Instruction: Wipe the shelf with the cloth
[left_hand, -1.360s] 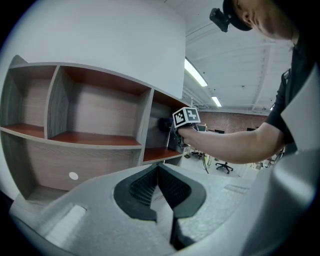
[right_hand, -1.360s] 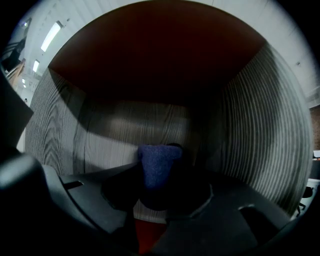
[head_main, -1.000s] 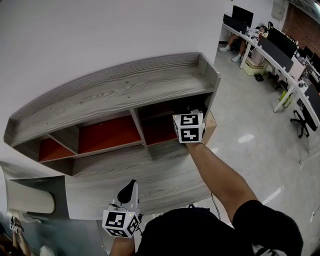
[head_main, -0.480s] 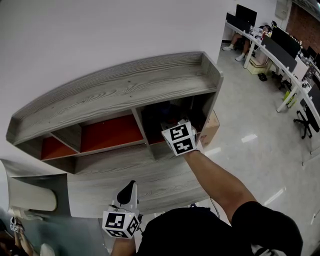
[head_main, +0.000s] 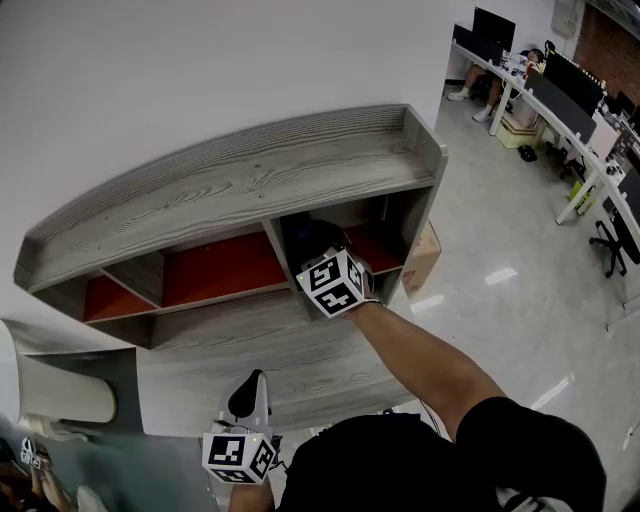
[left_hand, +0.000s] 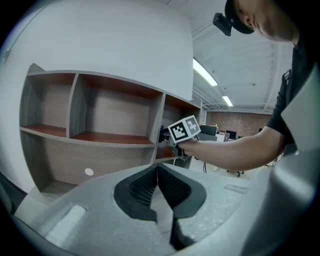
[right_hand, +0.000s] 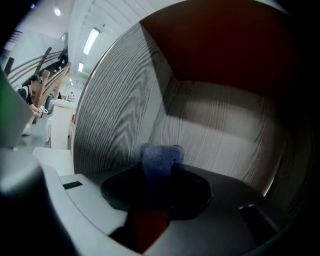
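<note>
head view looking steeply down on shelf (head_main: 250, 180) | left gripper view facing its front | right gripper view looking close inside one compartment

A grey wood-grain shelf (head_main: 250, 180) stands against a white wall, its railed top board above a row of three open compartments lined in red-orange, with a deeper grey ledge below them. A dark blue, fuzzy cloth (right_hand: 159, 157) is pinched upright between the jaws of the right tool (right_hand: 159, 175), inside the right-hand compartment and close to the grained divider at that compartment's left edge.
</note>
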